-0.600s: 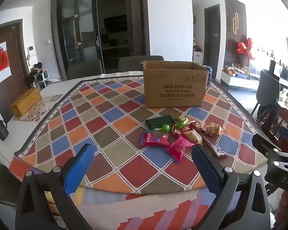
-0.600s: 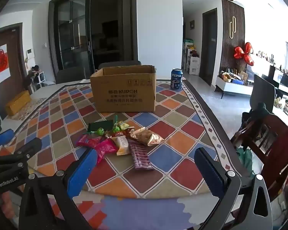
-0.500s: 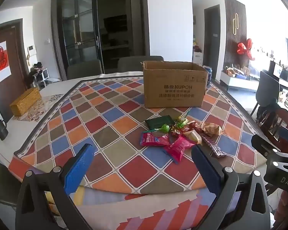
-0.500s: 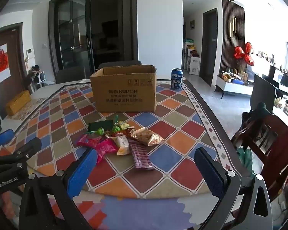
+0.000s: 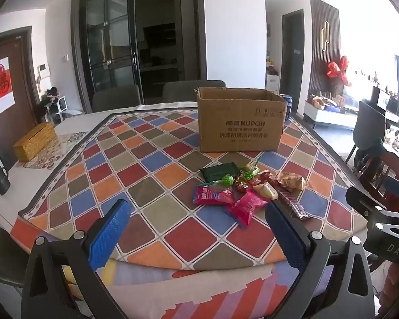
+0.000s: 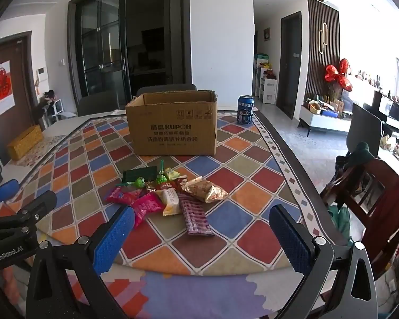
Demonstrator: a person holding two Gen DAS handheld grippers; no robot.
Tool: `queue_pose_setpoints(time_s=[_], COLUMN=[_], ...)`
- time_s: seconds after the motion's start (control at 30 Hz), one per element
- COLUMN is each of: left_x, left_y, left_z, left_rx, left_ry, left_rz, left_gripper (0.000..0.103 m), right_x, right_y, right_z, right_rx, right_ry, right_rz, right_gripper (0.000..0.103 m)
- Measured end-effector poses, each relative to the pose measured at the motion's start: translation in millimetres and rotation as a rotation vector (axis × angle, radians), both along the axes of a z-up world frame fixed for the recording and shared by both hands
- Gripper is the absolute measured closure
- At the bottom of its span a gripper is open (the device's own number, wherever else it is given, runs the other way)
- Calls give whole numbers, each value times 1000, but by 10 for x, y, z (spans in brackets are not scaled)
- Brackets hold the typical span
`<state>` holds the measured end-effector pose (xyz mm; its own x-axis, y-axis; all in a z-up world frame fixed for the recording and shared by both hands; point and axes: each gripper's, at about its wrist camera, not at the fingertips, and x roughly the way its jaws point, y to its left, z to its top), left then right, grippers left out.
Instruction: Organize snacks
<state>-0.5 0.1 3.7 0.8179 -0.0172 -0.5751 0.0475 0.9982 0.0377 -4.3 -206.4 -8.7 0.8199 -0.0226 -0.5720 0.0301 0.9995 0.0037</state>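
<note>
A pile of snacks (image 5: 247,186) lies on the checkered tablecloth (image 5: 135,175) in front of an open cardboard box (image 5: 239,122). The pile holds pink packets (image 6: 146,204), a dark green packet (image 6: 139,174), green candies, a gold wrapper (image 6: 204,188) and a striped purple bar (image 6: 195,215). The box (image 6: 173,125) stands upright behind them. My left gripper (image 5: 196,228) hangs open near the table's front edge, short of the pile, with nothing between its blue pads. My right gripper (image 6: 202,235) is also open and empty, just in front of the purple bar.
A Pepsi can (image 6: 245,109) stands right of the box. A gold tissue box (image 5: 34,145) and a dark mug (image 5: 0,179) sit at the table's left side. Chairs stand behind the table, and a wooden chair (image 6: 369,199) with red cloth at the right.
</note>
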Motion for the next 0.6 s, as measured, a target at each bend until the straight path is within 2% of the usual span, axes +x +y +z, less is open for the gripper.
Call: queue_pose_setpoints(time_s=[0.6], left_x=[-26], left_y=[28], left_z=[39], left_rx=[-3], left_ry=[-8], left_rz=[0], left_gripper=[0], right_x=[-4], right_y=[-7], right_z=[-1], right_rx=[1], right_ry=[-3], right_rz=[-1], right_gripper=[1])
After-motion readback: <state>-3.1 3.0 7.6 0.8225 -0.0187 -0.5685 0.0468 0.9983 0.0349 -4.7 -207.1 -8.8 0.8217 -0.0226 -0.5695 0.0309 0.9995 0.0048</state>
